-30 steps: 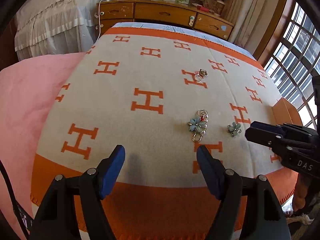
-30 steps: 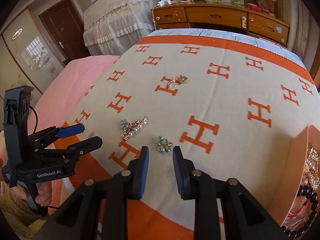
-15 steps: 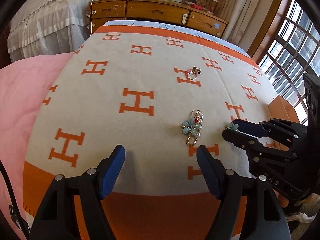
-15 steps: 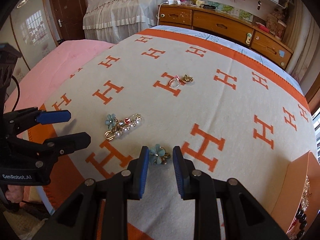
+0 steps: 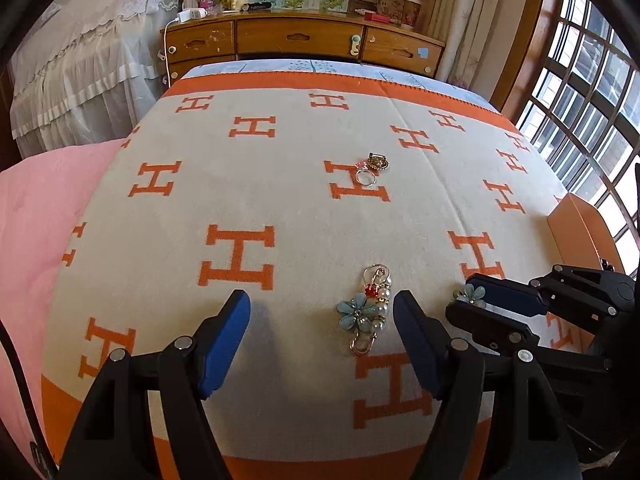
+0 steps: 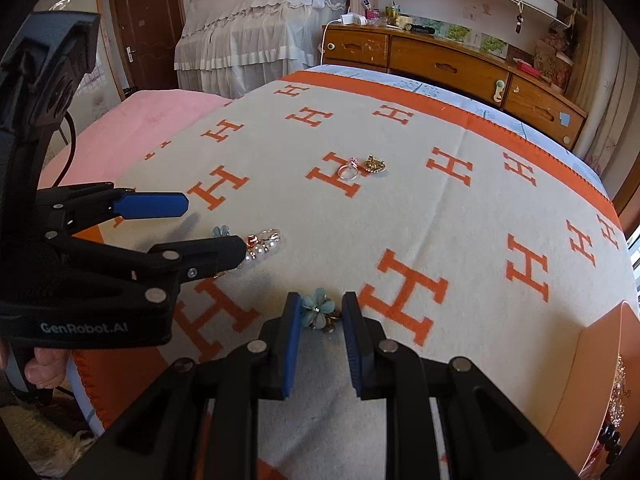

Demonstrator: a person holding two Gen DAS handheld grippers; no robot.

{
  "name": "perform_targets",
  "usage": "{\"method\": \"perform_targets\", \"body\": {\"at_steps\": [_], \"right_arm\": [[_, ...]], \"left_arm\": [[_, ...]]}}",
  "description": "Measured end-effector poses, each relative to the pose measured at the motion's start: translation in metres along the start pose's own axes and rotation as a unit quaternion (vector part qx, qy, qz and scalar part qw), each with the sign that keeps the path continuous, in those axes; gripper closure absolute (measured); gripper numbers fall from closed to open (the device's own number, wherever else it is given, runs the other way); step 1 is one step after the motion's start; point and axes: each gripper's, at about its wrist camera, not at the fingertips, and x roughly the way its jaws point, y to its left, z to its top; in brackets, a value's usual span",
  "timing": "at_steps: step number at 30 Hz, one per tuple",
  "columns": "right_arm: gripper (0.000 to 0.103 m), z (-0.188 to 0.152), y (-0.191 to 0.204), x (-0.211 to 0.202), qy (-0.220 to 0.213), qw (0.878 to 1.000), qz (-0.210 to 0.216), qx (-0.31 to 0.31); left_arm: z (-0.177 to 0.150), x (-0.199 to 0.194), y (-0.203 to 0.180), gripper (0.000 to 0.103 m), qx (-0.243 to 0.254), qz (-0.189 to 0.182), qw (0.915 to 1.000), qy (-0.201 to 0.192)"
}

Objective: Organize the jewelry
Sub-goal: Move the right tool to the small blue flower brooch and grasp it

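Between the blue pads of the right gripper (image 6: 318, 314), at the near edge of the bed, lies a small blue flower charm (image 6: 317, 311) with a gold fitting, flat on the cream blanket (image 6: 420, 208) with orange H marks. Jaws of this gripper have just been closing; both pads sit just beside the petals, but firm contact cannot be told, so the charm reads as bracketed rather than gripped. Left of it lies a pearl keychain (image 5: 369, 312) with a larger blue flower, a red bead and a gold clasp. Left gripper (image 5: 322, 312) hangs over it with jaws spread wide, holding nothing; the keychain lies close to its right pad (image 5: 412, 332). Farther up the blanket, a silver ring with a pink stone (image 5: 365, 176) touches a small gold crown-shaped piece (image 5: 378, 161). An orange box (image 6: 596, 364) at the right edge holds beads and chains. A wooden dresser (image 5: 300, 40) stands behind the bed.
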Motion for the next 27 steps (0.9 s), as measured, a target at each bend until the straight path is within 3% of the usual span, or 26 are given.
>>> {"method": "perform_targets", "body": {"at_steps": [3,5,10,18,27], "right_arm": [[0.082,0.0,-0.001,0.0,-0.001,1.0,0.003,0.004],[0.082,0.0,-0.002,0.0,-0.002,1.0,0.005,0.005],[0.082,-0.001,-0.002,0.0,-0.003,1.0,0.007,0.008],[0.084,-0.001,-0.002,-0.002,-0.006,1.0,0.005,0.013],[0.086,-0.003,-0.018,-0.027,-0.052,0.997,0.011,0.053]], "left_arm": [[0.0,0.005,0.001,0.031,-0.005,0.0,1.0,0.003],[0.0,0.004,0.0,0.04,-0.002,0.002,1.0,-0.003],[-0.001,0.003,-0.002,0.083,0.0,-0.009,0.9999,-0.005],[-0.007,-0.01,0.014,0.084,-0.032,-0.034,0.9987,-0.023],[-0.015,-0.05,0.051,0.084,-0.084,-0.05,0.9927,-0.071]]}}
